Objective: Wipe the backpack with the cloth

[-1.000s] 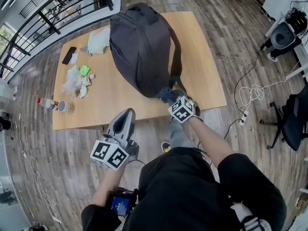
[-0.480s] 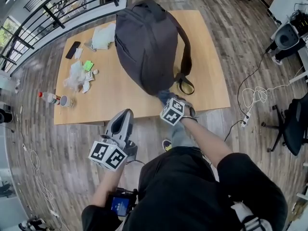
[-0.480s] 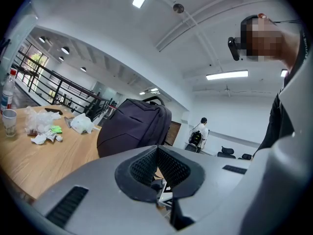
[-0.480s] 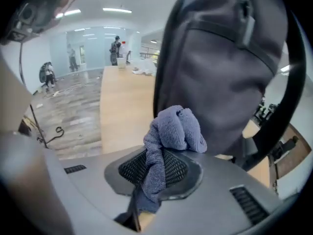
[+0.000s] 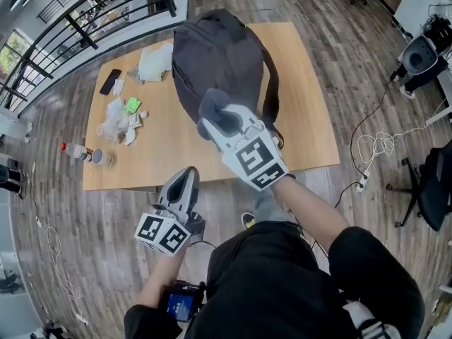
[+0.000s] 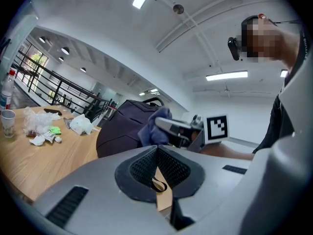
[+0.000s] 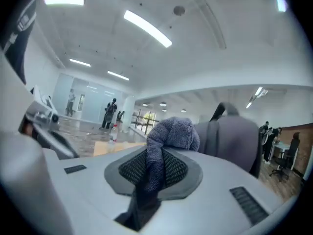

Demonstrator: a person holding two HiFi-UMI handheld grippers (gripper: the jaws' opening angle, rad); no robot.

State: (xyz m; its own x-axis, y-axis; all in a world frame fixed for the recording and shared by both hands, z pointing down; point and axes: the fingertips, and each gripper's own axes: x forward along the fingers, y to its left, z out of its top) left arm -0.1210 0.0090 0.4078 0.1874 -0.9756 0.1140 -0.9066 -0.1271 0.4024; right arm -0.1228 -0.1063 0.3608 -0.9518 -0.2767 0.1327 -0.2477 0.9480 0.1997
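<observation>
A dark grey backpack [image 5: 219,58] lies along the middle of the wooden table [image 5: 311,111]. My right gripper [image 5: 220,127] is raised over the backpack's near end, shut on a blue-grey cloth [image 5: 213,106]. In the right gripper view the cloth [image 7: 171,133] bunches out of the shut jaws [image 7: 155,165], with the backpack [image 7: 234,136] just beyond. My left gripper [image 5: 185,181] hangs below the table's front edge, shut and holding nothing. Past the left gripper [image 6: 156,155] in its own view are the backpack [image 6: 120,131] and the cloth [image 6: 152,126].
On the table's left part lie a phone [image 5: 109,81], a white bag [image 5: 154,61], crumpled wrappers [image 5: 116,115], a bottle [image 5: 74,150] and a cup [image 5: 101,157]. A railing [image 5: 85,20] runs beyond the far left. Cables [image 5: 374,143] and office chairs [image 5: 431,175] stand on the floor at right.
My right gripper has lifted with the cloth from the backpack's near end by the table edge and now stands higher, over the bag. The left gripper has stayed put.
</observation>
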